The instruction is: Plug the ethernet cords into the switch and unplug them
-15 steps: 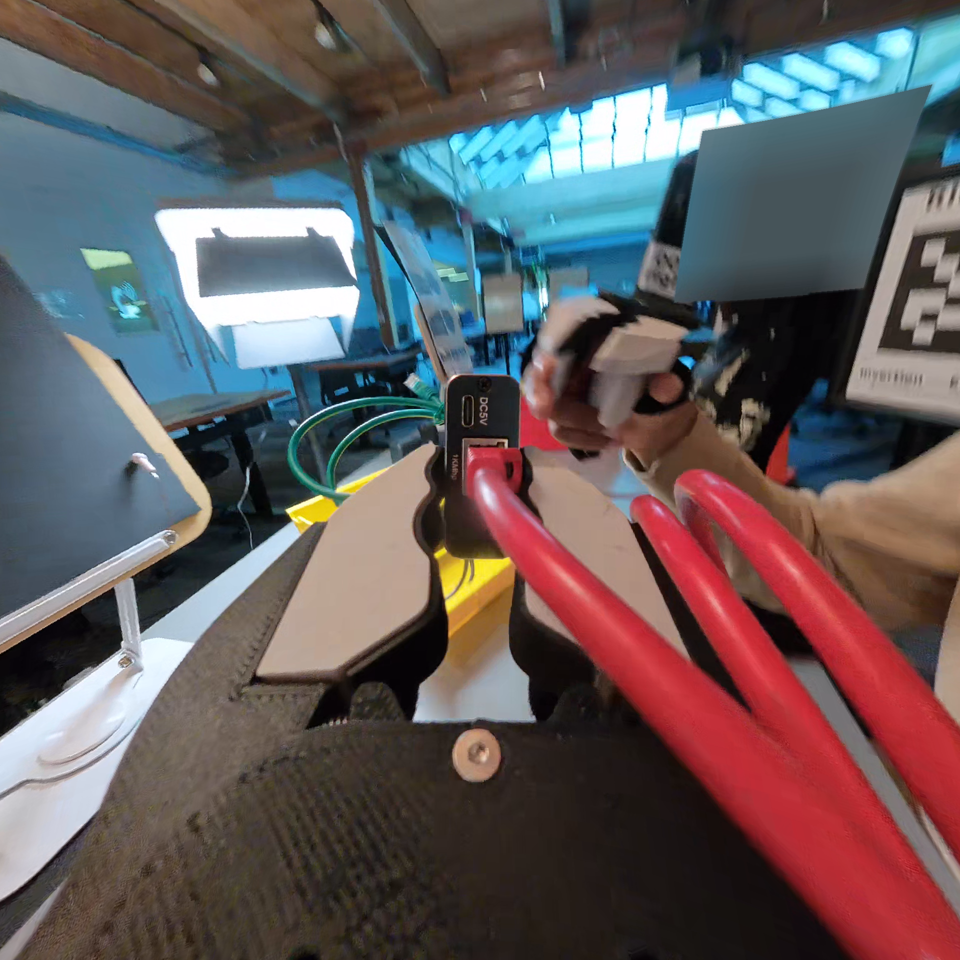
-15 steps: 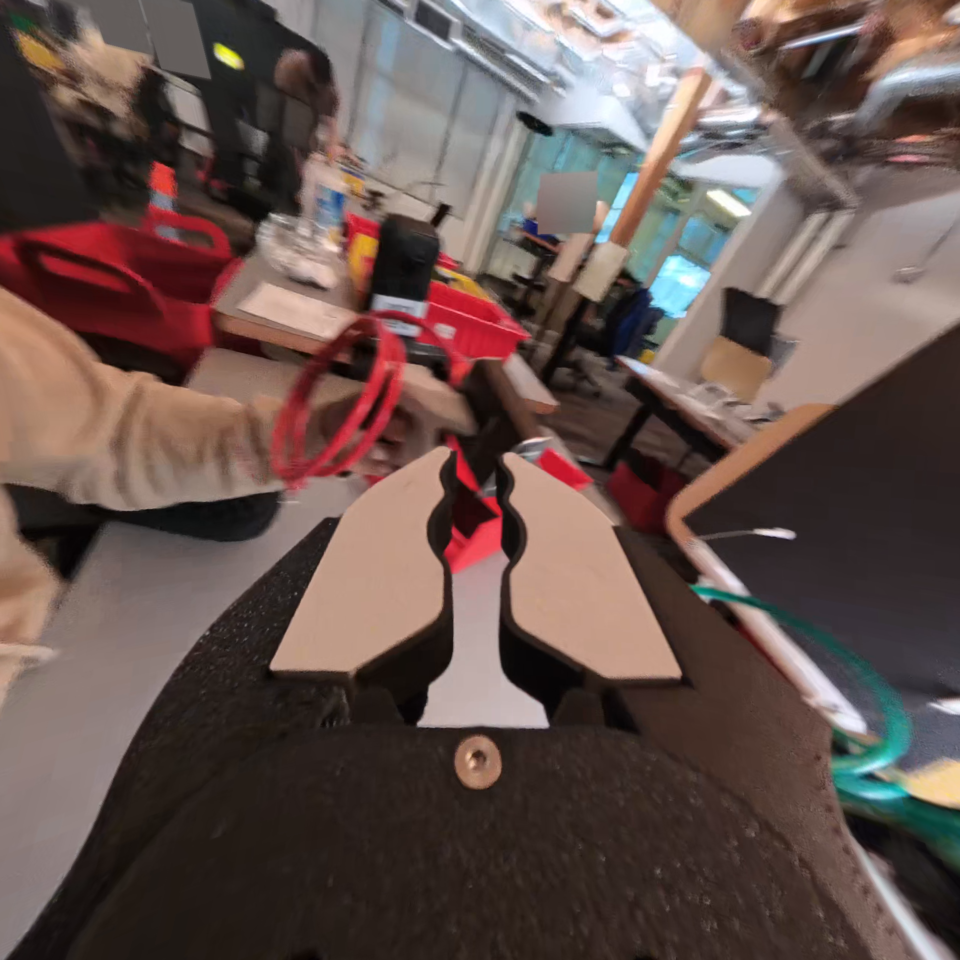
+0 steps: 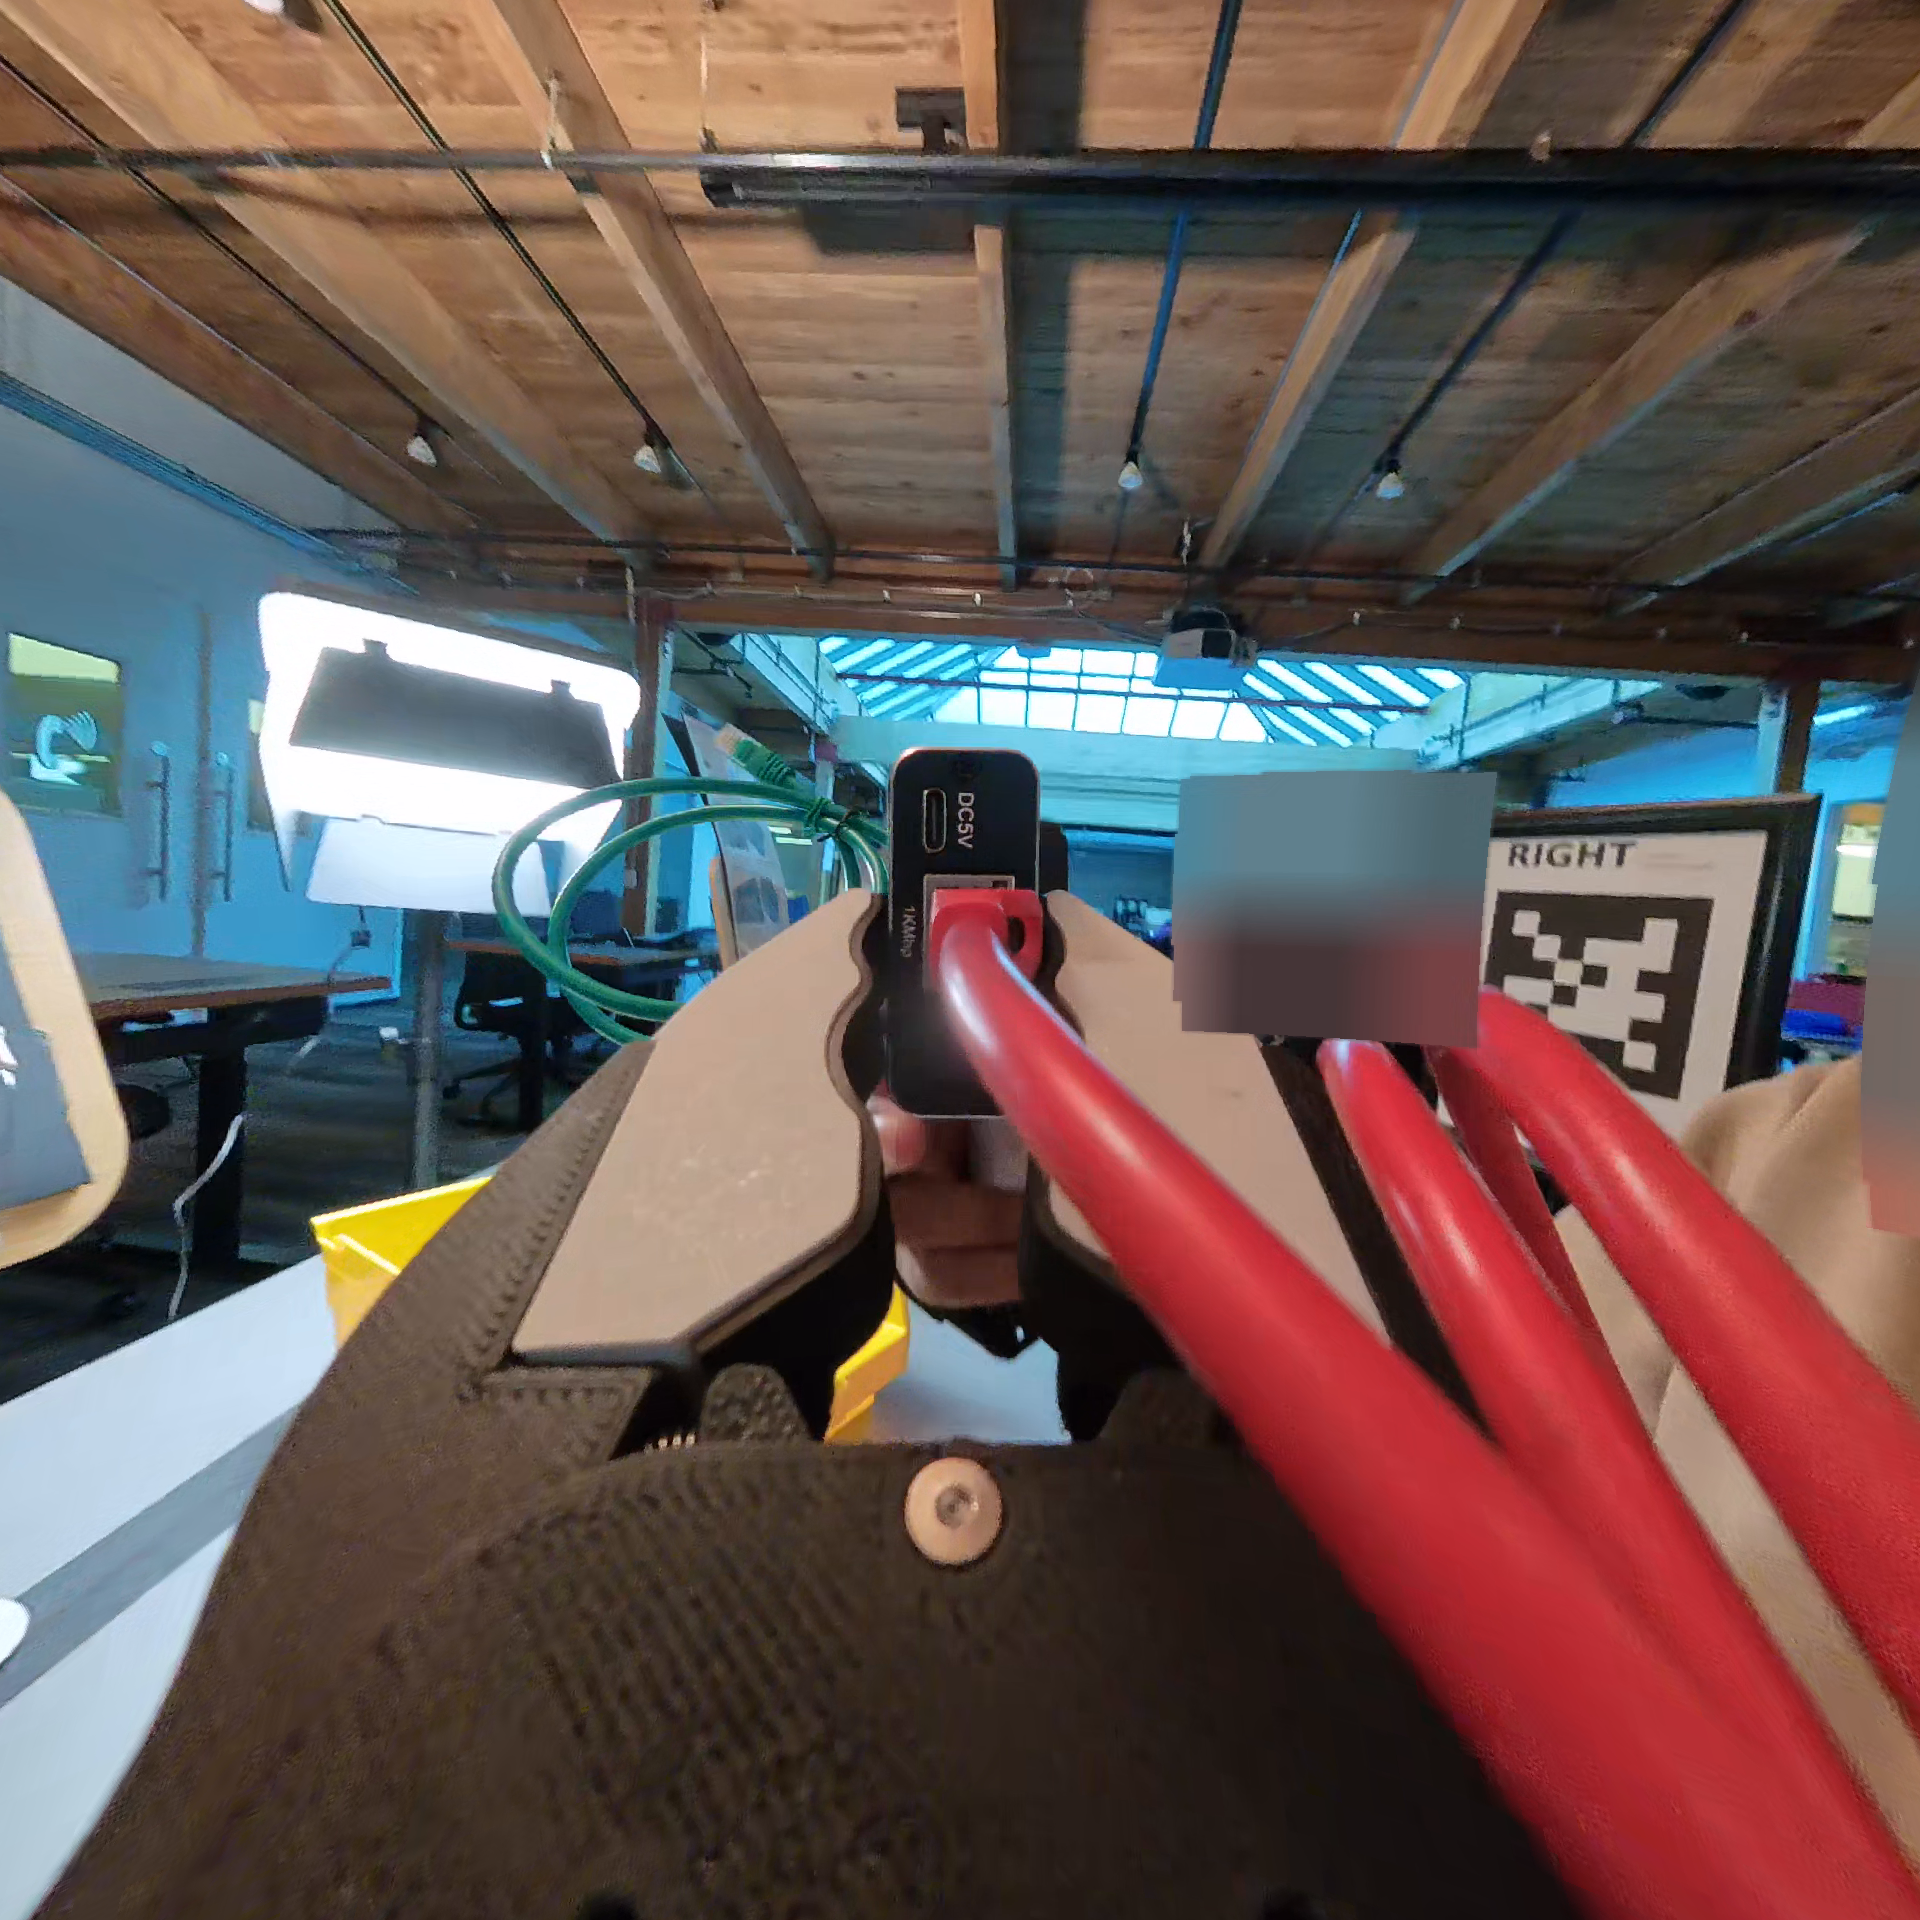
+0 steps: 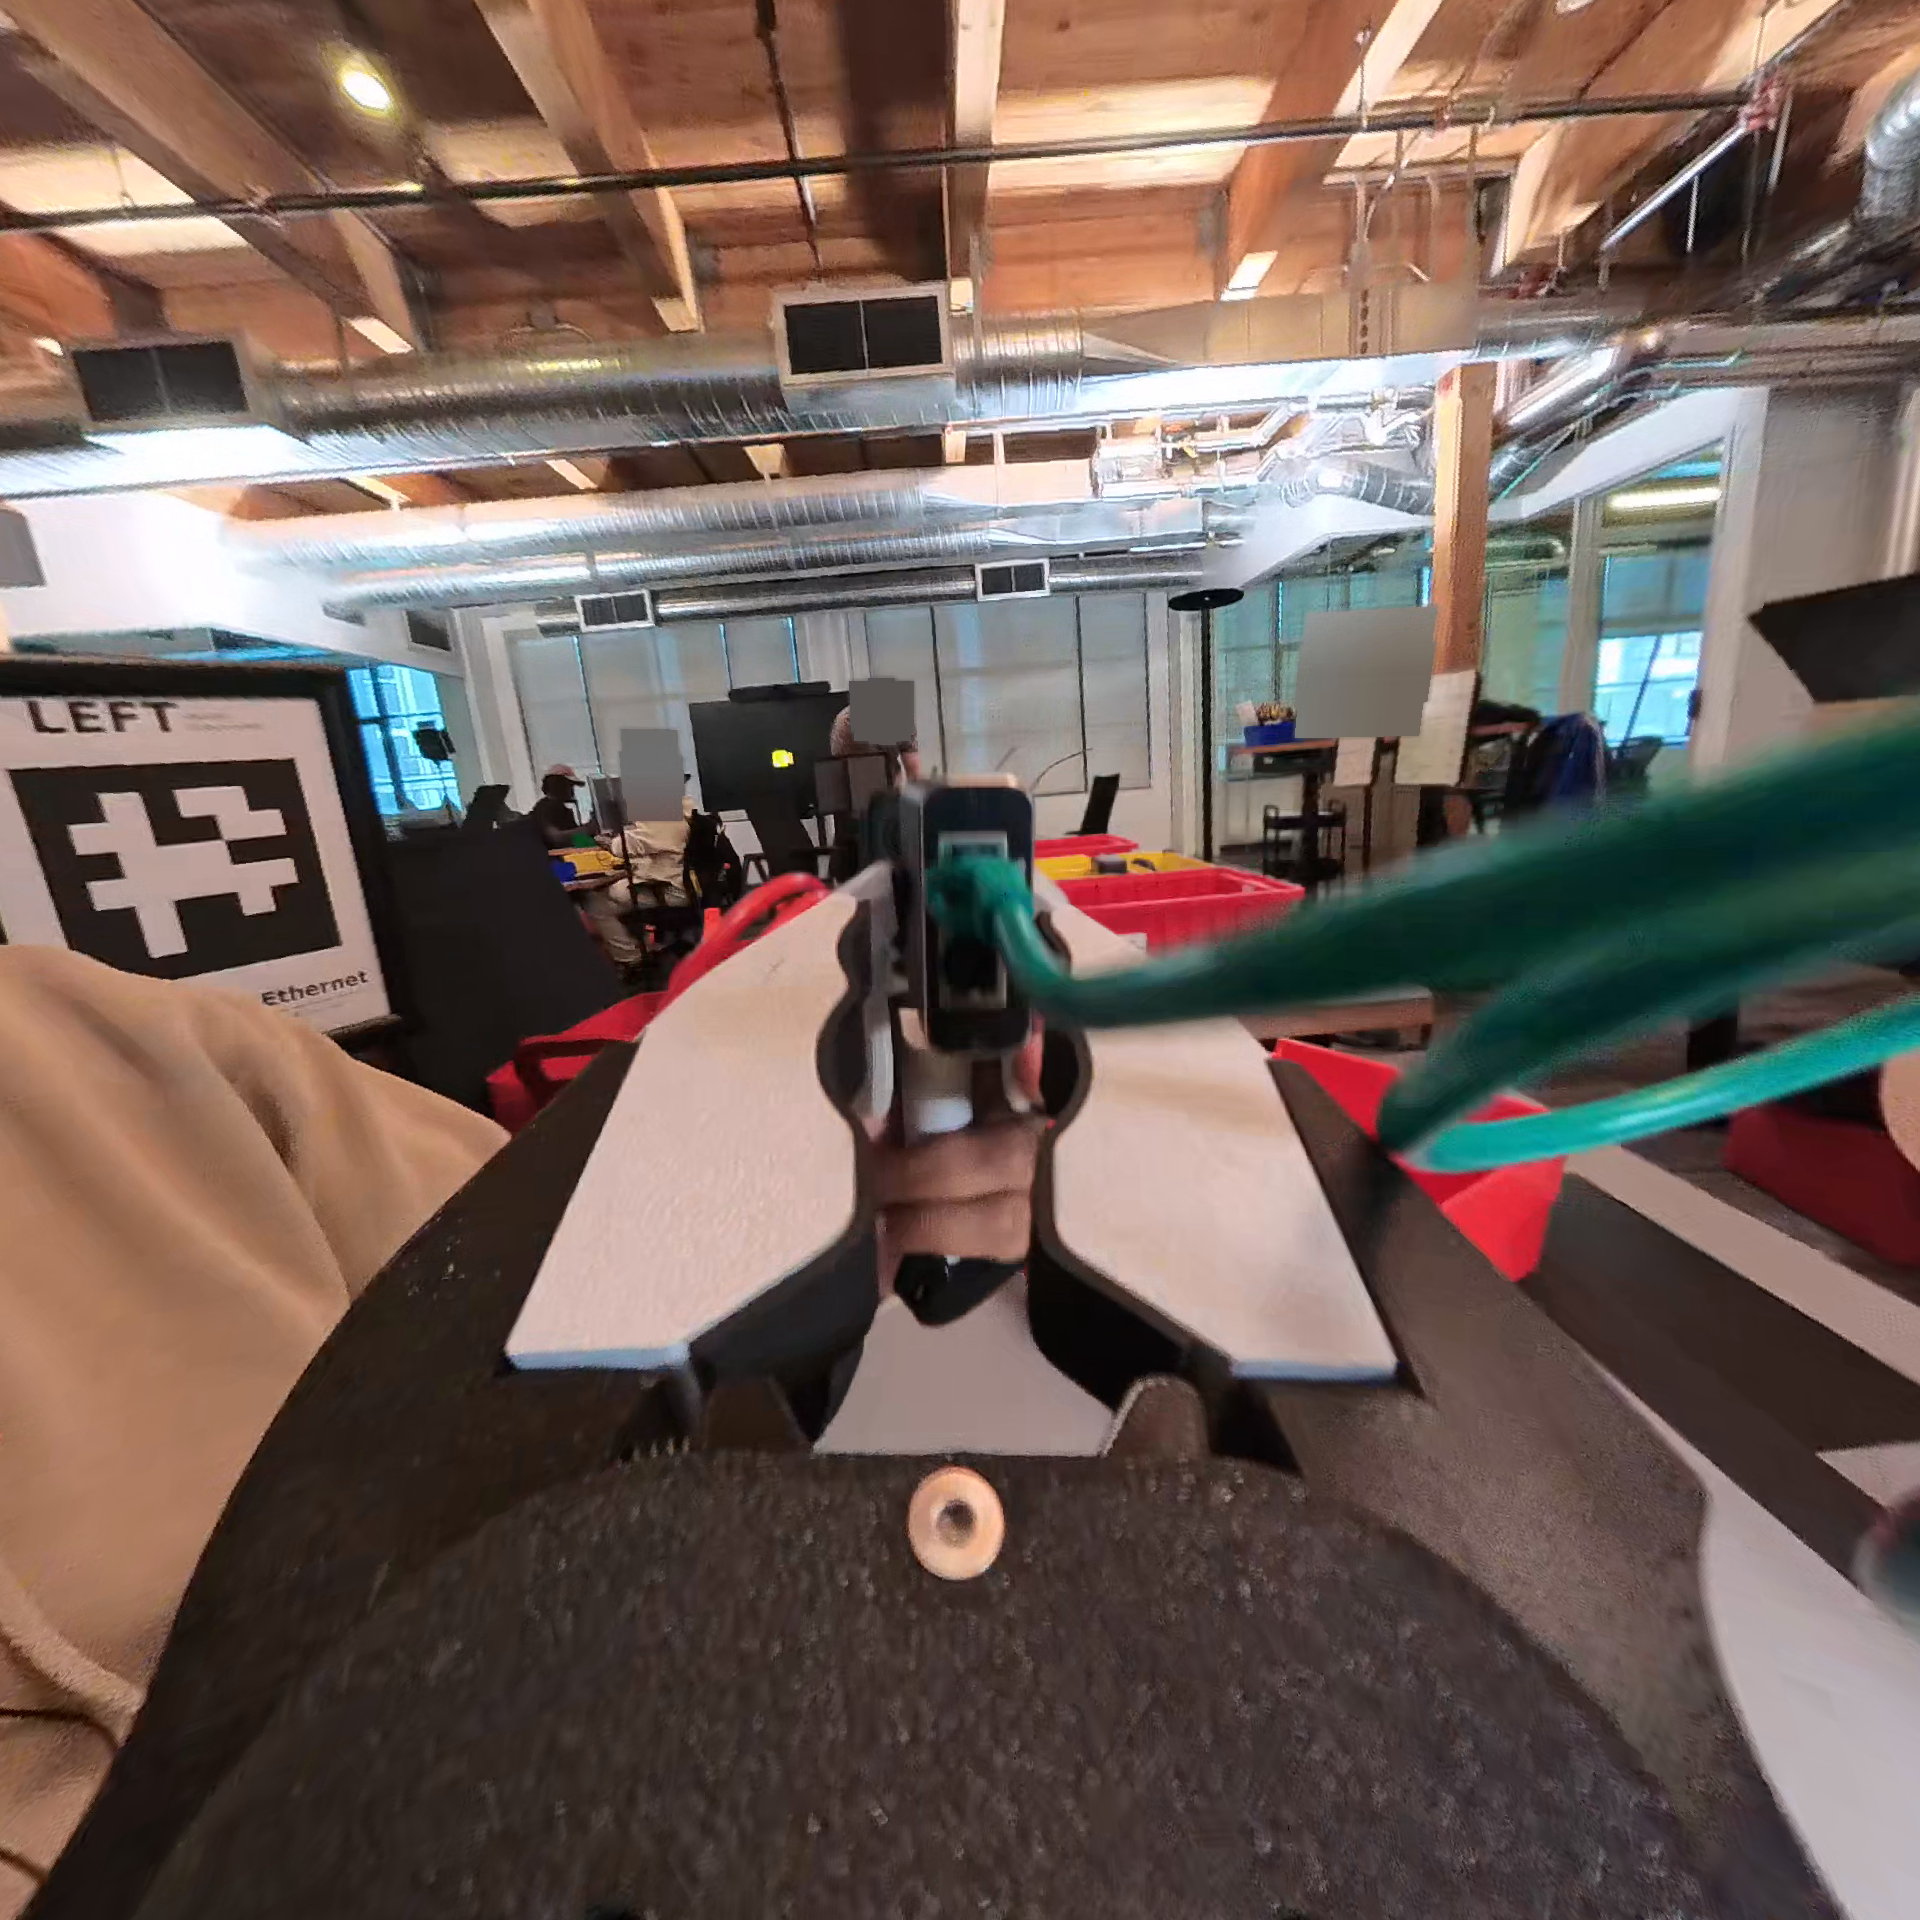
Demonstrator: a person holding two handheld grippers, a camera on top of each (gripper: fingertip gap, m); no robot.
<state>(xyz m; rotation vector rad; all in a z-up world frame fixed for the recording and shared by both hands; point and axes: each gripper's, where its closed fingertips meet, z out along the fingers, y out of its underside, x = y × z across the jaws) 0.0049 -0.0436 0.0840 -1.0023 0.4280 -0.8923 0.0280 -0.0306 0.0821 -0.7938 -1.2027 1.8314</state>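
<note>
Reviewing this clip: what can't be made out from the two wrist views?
- Right wrist view: whether the right hand-held gripper pinches the switch or the green plug; blur and its own pads hide the contact.
- Left wrist view: where the red cord ends; the frame edge cuts it off.

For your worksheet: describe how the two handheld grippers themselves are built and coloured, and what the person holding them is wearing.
Each gripper, left and right, has a black, rough-textured printed body, two flat pale fingers with wavy black inner edges, and a round metal screw at the centre. The person wears a beige sleeve.
</note>
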